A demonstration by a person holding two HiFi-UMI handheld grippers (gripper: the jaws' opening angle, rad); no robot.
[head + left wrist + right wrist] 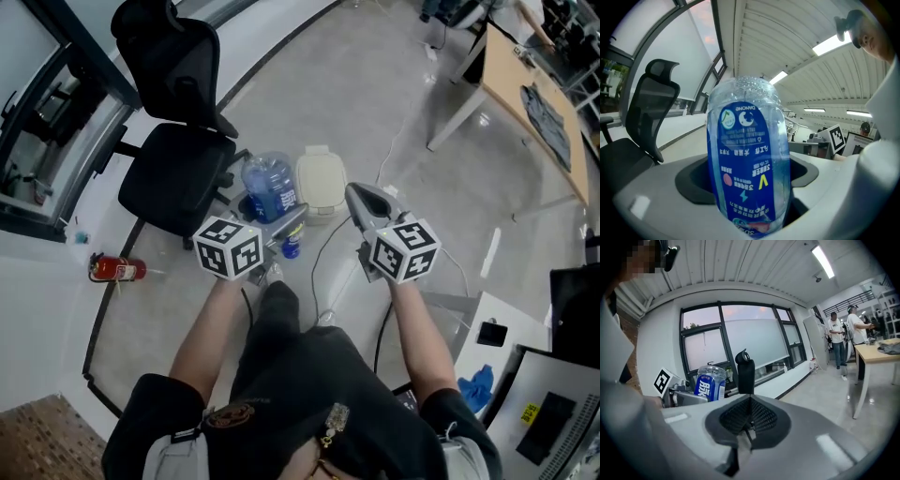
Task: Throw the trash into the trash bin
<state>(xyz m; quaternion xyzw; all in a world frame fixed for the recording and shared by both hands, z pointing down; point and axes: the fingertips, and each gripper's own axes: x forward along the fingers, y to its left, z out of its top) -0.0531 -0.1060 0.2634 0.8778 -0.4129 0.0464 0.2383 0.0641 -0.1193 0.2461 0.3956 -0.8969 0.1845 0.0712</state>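
Observation:
A clear plastic bottle (270, 186) with a blue label is held in my left gripper (286, 225), which is shut on it. In the left gripper view the bottle (747, 159) fills the gap between the jaws, with its label upside down and its base pointing away. A cream-white trash bin (322, 181) stands on the floor just beyond and to the right of the bottle; its lid looks down. My right gripper (366, 202) hovers right of the bin. Its black pads (757, 417) meet with nothing between them. The bottle (710, 383) also shows in the right gripper view.
A black office chair (178, 159) stands left of the bin. A red fire extinguisher (117, 269) lies by the wall at the left. A wooden table (534, 103) is at the far right, a white desk (525, 375) at the lower right. Cables run over the floor. Two people (843, 338) stand far off.

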